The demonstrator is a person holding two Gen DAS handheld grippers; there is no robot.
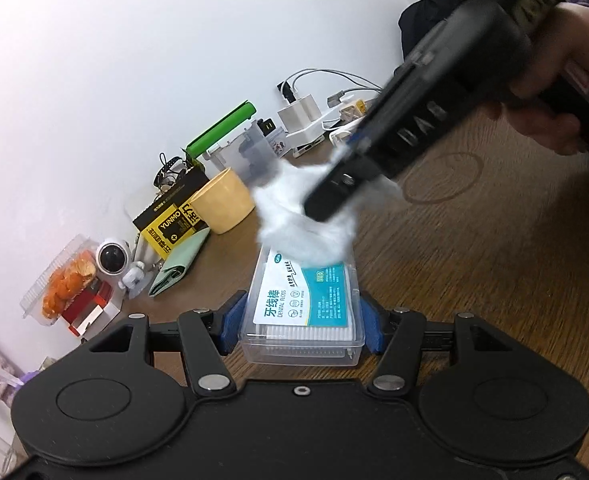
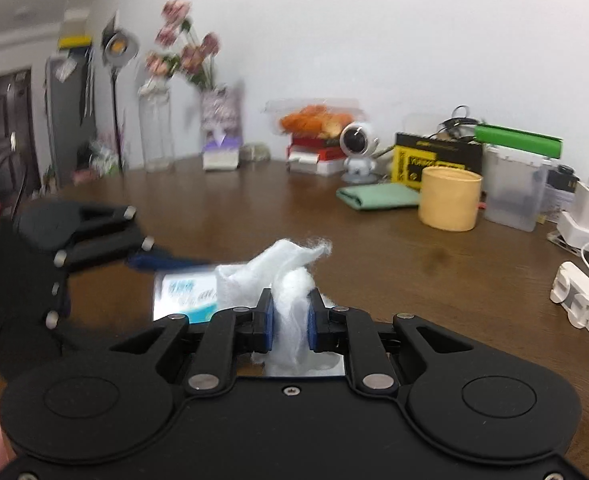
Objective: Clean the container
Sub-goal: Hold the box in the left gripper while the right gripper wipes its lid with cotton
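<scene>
**Desk:** What did the left wrist view show?

**Photographer:** The left gripper (image 1: 302, 320) was clamped on the near end of a clear rectangular plastic dental-floss box with a white and teal label (image 1: 304, 308), one blue pad on each long side. The box's long axis ran straight away from that gripper, over the brown wooden table (image 1: 474, 260); whether it rested on the wood could not be told. The right gripper (image 1: 326, 204) came down from the far right onto the box's far end, pressing a white fluffy cotton wad (image 1: 306, 220) against the lid. So the wad sat at the far end, and the labelled lid stretching back toward the left gripper probably remained to be wiped. The lid looked glossy, with no dirt visible.

**Desk:** And the right wrist view?

**Photographer:** The right gripper (image 2: 290, 320) had closed narrowly on the cotton wad (image 2: 290, 300), which bulged above its pads. The box (image 2: 186, 292), blurred, lay just beyond and left of it, held by the left gripper (image 2: 150, 260) reaching in from the left. A pale yellow cylindrical cup (image 2: 449, 199) stood well apart, far right.
</scene>
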